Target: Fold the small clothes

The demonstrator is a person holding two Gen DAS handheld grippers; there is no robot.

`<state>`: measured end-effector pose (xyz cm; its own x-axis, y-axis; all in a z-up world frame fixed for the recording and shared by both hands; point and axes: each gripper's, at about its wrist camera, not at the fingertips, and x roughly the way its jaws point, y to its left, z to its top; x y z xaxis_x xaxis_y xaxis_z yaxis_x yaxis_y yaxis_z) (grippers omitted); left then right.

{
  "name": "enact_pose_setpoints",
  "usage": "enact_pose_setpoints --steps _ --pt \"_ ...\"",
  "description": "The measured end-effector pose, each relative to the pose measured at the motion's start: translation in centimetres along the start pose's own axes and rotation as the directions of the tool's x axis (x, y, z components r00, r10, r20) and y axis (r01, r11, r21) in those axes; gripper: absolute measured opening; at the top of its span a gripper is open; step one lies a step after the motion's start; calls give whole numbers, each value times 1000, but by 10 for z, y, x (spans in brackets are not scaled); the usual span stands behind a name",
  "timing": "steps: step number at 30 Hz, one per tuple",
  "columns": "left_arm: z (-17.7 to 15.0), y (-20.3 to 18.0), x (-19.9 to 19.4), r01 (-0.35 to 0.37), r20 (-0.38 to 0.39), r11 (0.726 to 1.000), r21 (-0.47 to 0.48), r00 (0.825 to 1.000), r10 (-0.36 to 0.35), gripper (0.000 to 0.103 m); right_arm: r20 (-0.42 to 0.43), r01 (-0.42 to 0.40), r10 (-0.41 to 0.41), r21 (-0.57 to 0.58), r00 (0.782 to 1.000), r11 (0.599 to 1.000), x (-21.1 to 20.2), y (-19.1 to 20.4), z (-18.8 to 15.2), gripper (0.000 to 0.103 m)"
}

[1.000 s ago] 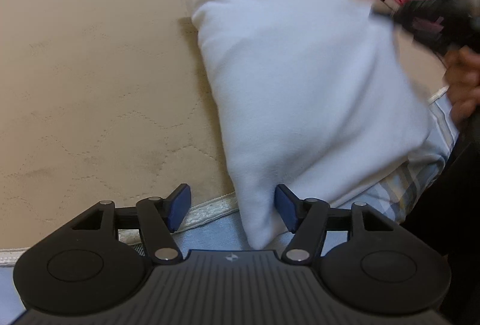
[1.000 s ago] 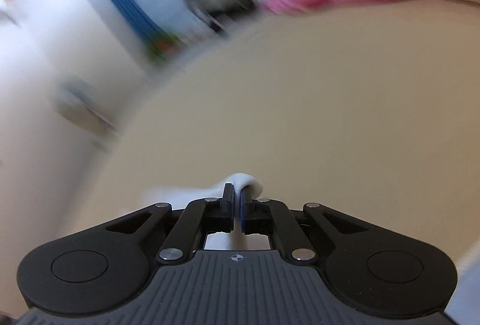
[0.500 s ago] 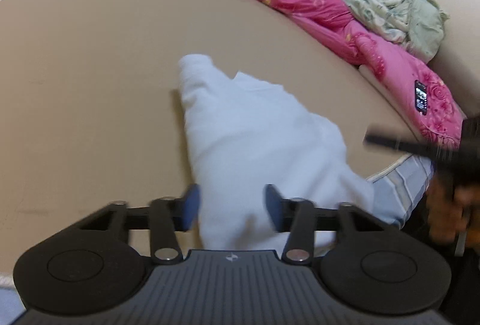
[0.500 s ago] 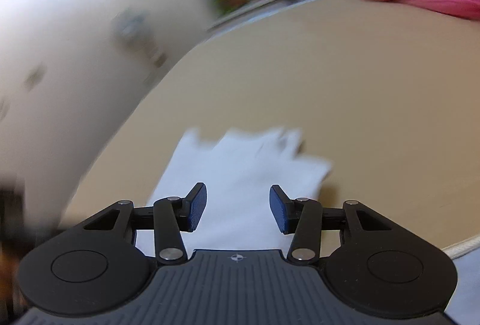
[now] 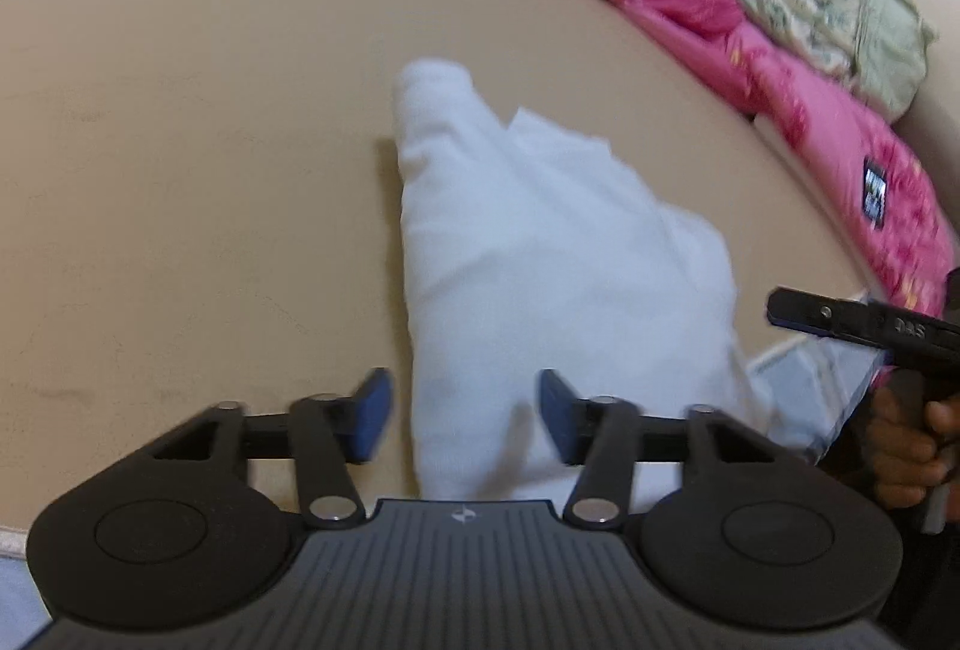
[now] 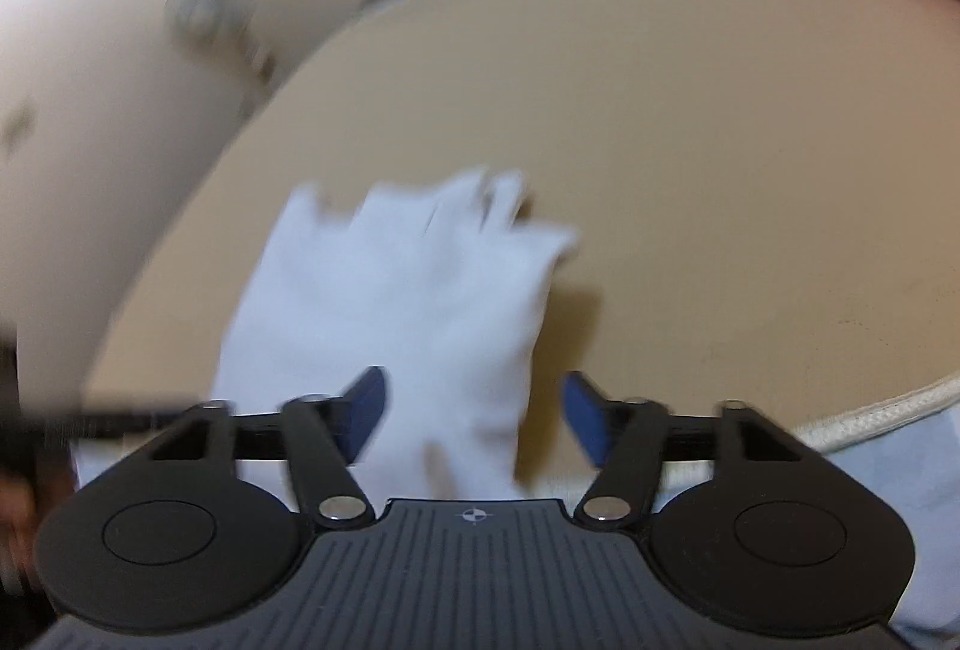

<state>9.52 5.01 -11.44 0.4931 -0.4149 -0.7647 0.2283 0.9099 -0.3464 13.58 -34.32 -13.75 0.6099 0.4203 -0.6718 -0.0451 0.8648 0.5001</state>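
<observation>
The folded white garment (image 5: pixel 540 254) is lying on the tan mattress (image 5: pixel 198 158) near its front edge, while the left gripper (image 5: pixel 465 410) and right gripper (image 6: pixel 474 410) are both opening, gripping nothing, pads clear of the cloth.

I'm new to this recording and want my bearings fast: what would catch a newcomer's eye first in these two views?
First, the white garment, lying folded on the tan mattress straight ahead of both grippers. Next, the bright pink bedding heaped along the far right edge, with a pale green floral cloth on top of it. The left gripper and the right gripper both have their jaws opening, the near end of the garment lying between the pads, which do not press on it.
</observation>
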Motion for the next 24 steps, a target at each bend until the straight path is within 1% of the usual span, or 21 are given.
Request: enact_pose_setpoints --steps 1,2,4,7,8,11,13,14,15,16,17,18,19,20,21,22,23,24 --pt "3 0 -1 14 14 1000 -16 1000 -14 77 0 -7 7 63 1000 998 9 -7 2 77" --pt "7 -2 0 22 26 999 -30 999 -21 82 -19 -10 12 108 1000 994 17 -13 4 77" --pt "14 2 3 25 41 998 -62 999 -23 82 -91 2 14 179 996 984 43 -19 8 77" --pt "24 15 19 56 25 987 -148 998 -53 82 -150 26 3 189 989 982 65 -20 4 77" --pt "27 20 26 72 14 980 -185 997 -70 82 -158 29 2 194 987 981 70 -21 3 79" --pt "33 31 53 102 -16 960 -262 994 -110 82 -152 26 5 196 988 980 77 -20 1 84" --pt "34 37 71 113 -26 949 -295 992 -126 83 -148 25 2 175 989 984 79 -17 1 84" --pt "34 39 77 127 -16 943 -306 990 -138 85 -144 25 -1 165 990 986 80 -16 0 84" --pt "35 39 81 144 1 942 -304 989 -151 85 -138 25 -3 158 990 987 81 -12 2 81" --pt "36 38 83 157 16 942 -297 987 -160 84 -127 17 2 150 992 988 79 -10 2 70" --pt "38 37 85 169 27 940 -295 985 -169 75 -121 -4 23 152 992 988 75 -6 2 46" --pt "38 36 87 177 34 938 -299 984 -175 72 -122 -49 70 168 990 984 62 -5 2 37" --pt "38 34 88 165 38 939 -301 986 -161 68 -115 -63 85 184 990 981 57 -4 1 36" --pt "38 32 90 152 41 946 -288 988 -146 55 -107 -61 80 171 991 983 59 -2 -1 32" --pt "39 28 91 136 38 955 -263 991 -131 50 -103 -59 76 154 992 986 59 1 -1 30" --pt "40 24 88 129 41 961 -243 992 -123 43 -95 -59 74 153 993 986 56 1 -1 27" --pt "43 20 86 127 44 965 -230 992 -120 39 -81 -63 77 163 994 985 52 2 0 25" --pt "46 15 82 121 48 969 -215 992 -113 38 -64 -71 83 169 994 983 47 4 2 24"
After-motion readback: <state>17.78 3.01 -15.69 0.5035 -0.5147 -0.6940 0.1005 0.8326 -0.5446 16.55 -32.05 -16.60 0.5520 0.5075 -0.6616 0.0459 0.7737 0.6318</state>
